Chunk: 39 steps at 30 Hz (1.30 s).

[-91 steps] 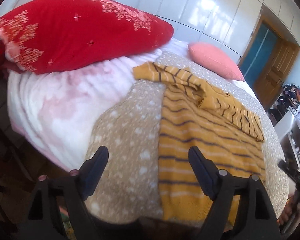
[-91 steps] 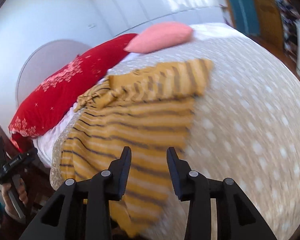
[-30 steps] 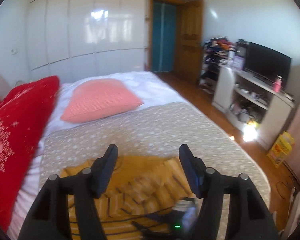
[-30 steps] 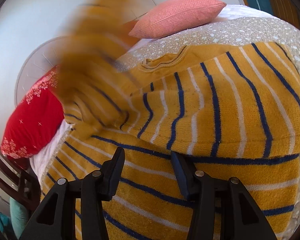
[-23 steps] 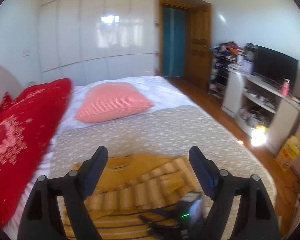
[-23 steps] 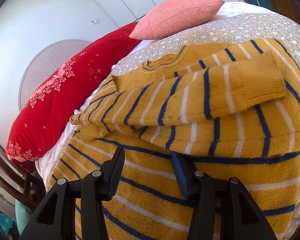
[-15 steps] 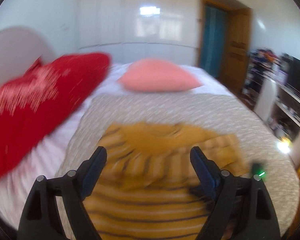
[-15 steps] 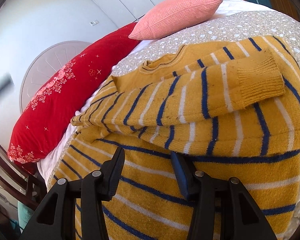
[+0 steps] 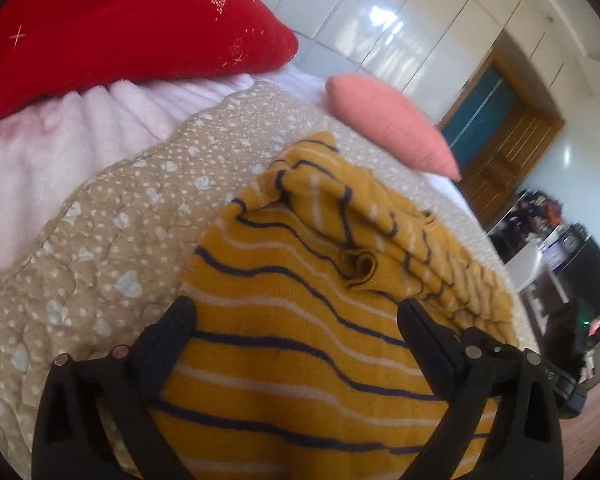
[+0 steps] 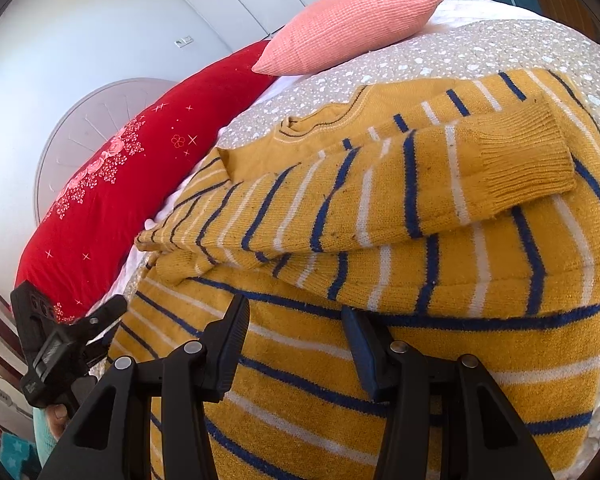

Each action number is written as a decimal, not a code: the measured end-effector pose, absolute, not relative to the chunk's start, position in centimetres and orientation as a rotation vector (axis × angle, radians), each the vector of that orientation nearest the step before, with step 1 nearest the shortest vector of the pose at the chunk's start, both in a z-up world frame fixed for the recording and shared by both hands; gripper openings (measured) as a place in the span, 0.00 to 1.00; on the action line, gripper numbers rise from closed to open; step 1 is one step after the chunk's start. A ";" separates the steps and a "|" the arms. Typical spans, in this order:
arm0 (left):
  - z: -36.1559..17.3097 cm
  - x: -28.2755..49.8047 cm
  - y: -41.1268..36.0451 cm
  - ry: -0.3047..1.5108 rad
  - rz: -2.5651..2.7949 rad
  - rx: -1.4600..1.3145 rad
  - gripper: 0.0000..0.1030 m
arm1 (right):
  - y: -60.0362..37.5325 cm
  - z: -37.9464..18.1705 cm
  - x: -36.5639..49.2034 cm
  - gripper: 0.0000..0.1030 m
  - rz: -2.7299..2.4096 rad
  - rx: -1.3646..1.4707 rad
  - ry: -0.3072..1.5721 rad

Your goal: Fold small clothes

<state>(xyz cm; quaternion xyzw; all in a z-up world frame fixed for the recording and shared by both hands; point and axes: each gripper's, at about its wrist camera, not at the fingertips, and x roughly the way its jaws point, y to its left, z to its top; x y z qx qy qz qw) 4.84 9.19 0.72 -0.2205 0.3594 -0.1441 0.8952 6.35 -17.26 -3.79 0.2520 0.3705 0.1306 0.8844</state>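
Note:
A small mustard-yellow sweater with navy and white stripes (image 9: 300, 320) lies flat on the bed, both sleeves folded across its chest. It fills the right wrist view (image 10: 440, 280), with the top sleeve's ribbed cuff (image 10: 540, 152) at the right. My left gripper (image 9: 296, 316) is open and empty, low over the sweater's lower body near its left edge. My right gripper (image 10: 296, 312) is open and empty, just above the body below the folded sleeves. The left gripper also shows in the right wrist view (image 10: 72, 336) at the sweater's far side.
The sweater rests on a beige quilt with white dots (image 9: 112, 220). A red pillow (image 9: 112, 28) and a pink cushion (image 9: 392, 128) lie at the head of the bed. A white fleece blanket (image 9: 40, 148) lies left of the quilt. A door and a TV stand are at the far right.
A sleeve was swung across the chest and let go, and now lies folded. My left gripper swept from facing the room down to the sweater's left edge. My right gripper stayed put.

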 end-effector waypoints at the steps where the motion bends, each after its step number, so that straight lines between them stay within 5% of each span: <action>1: 0.7 4.7 9.3 0.737 -0.304 -0.463 0.97 | -17.2 -3.8 6.4 0.49 0.266 0.534 0.771; 3: 0.6 4.5 9.7 0.727 -0.316 -0.478 0.97 | -17.5 -3.8 6.4 0.52 0.279 0.559 0.773; 5: 1.1 4.3 9.4 0.720 -0.324 -0.488 0.97 | -17.9 -3.7 6.8 0.67 0.343 0.616 0.785; 9: 1.2 4.0 9.5 0.700 -0.341 -0.508 0.97 | -16.7 -2.9 7.8 0.81 0.370 0.563 0.889; 14: 1.1 3.7 10.0 0.675 -0.368 -0.543 0.97 | -16.3 1.7 6.1 0.59 0.256 0.490 0.948; 18: 1.2 4.0 9.7 0.692 -0.353 -0.524 0.97 | -18.9 4.5 3.5 0.59 0.113 0.428 0.909; 30: 1.2 4.1 9.7 0.691 -0.356 -0.526 0.97 | -24.6 1.0 6.7 0.60 -0.105 0.721 0.904; 31: 1.2 4.1 9.7 0.691 -0.356 -0.527 0.97 | -25.0 0.8 6.9 0.54 -0.119 0.721 0.905; 32: 1.2 4.1 9.7 0.691 -0.356 -0.527 0.97 | -25.3 0.6 7.2 0.28 -0.140 0.706 0.917; 34: 1.2 4.1 9.7 0.692 -0.355 -0.526 0.97 | -25.4 0.7 7.7 0.10 -0.158 0.658 0.942; 39: 1.2 4.1 9.6 0.698 -0.352 -0.519 0.98 | -23.3 5.8 8.2 0.08 -0.139 0.488 0.866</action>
